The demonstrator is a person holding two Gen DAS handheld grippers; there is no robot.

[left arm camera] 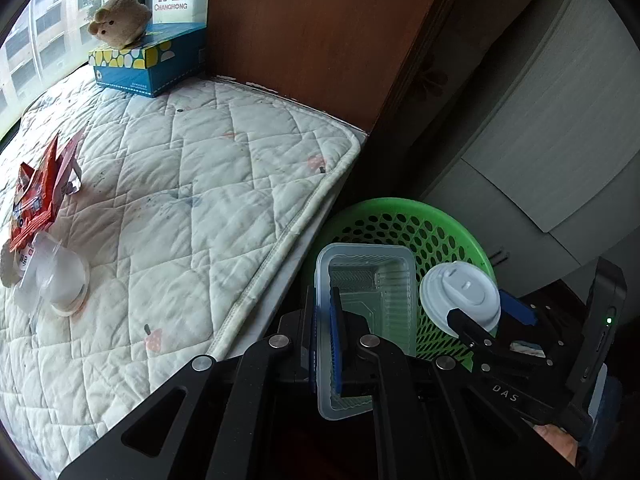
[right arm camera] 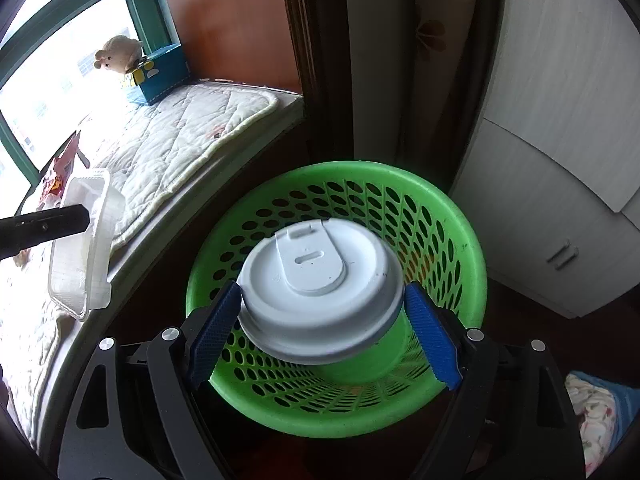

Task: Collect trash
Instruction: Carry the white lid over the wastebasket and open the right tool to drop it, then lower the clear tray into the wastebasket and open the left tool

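My left gripper point(left arm camera: 325, 312) is shut on one wall of a clear plastic food tray point(left arm camera: 368, 280), which it holds over the near rim of a green perforated basket point(left arm camera: 404, 220). From the right wrist view the tray point(right arm camera: 86, 248) hangs at the left, by the edge of the window seat. My right gripper point(right arm camera: 320, 308) holds a white-lidded cup point(right arm camera: 316, 280) tilted above the basket's mouth point(right arm camera: 448, 208), and both blue pads point(right arm camera: 216, 324) press on the lid's rim. The same cup lid point(left arm camera: 460, 296) shows in the left wrist view, over the basket.
A white quilted pad point(left arm camera: 180, 200) covers the window seat. On it lie a red snack wrapper point(left arm camera: 36, 200), a clear plastic cup point(left arm camera: 60, 280), and a blue tissue box point(left arm camera: 148, 64) with a plush toy point(left arm camera: 118, 20) on top. White cabinets point(right arm camera: 560, 200) stand behind the basket.
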